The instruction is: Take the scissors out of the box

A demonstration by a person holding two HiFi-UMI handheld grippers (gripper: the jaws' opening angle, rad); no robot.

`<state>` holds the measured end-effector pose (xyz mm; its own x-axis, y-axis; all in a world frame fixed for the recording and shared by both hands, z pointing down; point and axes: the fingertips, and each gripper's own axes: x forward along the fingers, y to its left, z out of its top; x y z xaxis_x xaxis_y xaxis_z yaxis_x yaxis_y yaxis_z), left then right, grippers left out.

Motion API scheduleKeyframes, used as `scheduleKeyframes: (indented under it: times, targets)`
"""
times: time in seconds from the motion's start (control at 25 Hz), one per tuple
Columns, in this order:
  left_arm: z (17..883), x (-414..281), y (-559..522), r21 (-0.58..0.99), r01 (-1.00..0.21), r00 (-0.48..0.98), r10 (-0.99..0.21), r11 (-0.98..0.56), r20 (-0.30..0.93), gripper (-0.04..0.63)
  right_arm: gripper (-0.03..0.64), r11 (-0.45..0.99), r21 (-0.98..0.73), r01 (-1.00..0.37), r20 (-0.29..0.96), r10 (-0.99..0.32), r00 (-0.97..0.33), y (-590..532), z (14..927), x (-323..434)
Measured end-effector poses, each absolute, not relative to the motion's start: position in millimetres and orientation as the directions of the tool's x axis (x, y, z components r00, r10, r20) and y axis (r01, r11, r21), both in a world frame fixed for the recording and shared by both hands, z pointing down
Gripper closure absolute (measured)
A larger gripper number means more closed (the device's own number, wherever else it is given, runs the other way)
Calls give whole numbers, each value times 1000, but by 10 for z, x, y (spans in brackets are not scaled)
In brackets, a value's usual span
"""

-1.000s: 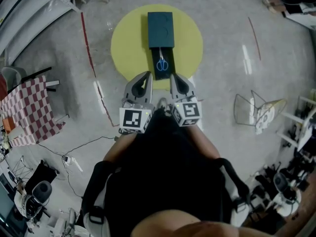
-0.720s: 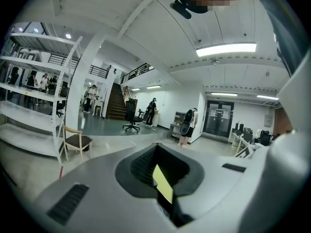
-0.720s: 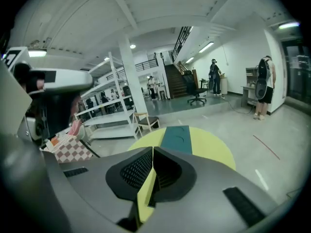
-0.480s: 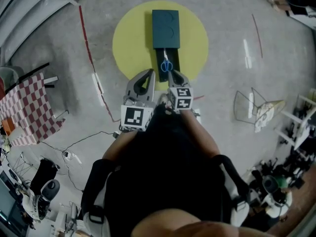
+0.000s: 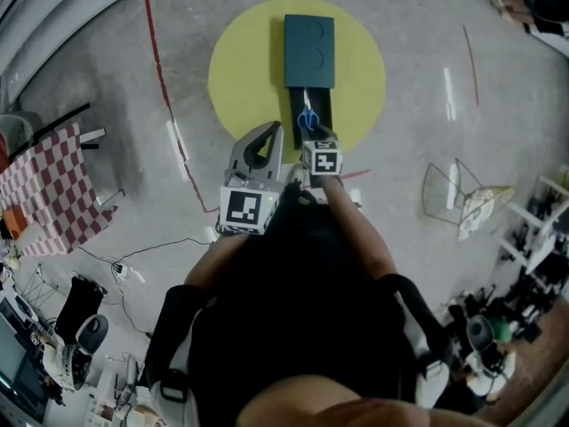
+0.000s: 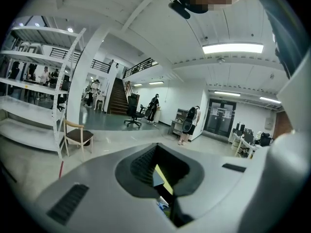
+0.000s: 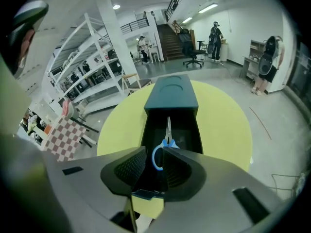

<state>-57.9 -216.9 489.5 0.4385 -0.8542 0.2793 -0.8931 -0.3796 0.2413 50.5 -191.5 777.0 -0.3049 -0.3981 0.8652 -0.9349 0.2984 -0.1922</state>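
blue-handled scissors point(image 7: 165, 141) not out yet, lying in the open dark teal box point(image 5: 309, 50). right gripper point(image 7: 154, 160) jaws opening, handle loop between them, ungripped. left gripper point(image 5: 264, 146) pressed together, empty.

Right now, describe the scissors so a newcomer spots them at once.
Find the yellow disc on the grey floor; a dark teal box lies across its middle. In the box's open black end lie the scissors: the only thing inside, with blue handles and silver blades.
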Motion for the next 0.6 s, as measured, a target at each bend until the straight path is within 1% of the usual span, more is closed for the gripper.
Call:
scheduleKeyframes:
  times: [0.12,0.36,0.52,0.6]
  targets:
    - [4931,-627,-2201,245,-896,432,-855,-371,286,598,522,287,-209,-935,888,-345,-304,-1912,7956,468]
    - [5000,-641,-2297,257,-897,428,-853,-360,299,598,516,248,-199,-948,935,-243,-260,-1916,8272,541]
    - [5019,-614,-2321,266,-896,428,-851,-356,304,598,512,241,-170,-956,952,-211,-223,-1959,8398,617]
    - [5027,-604,-2321,268,-896,429,-850,-355,307,598,506,222,-194,-955,955,-181,-236,-1937,8444,588]
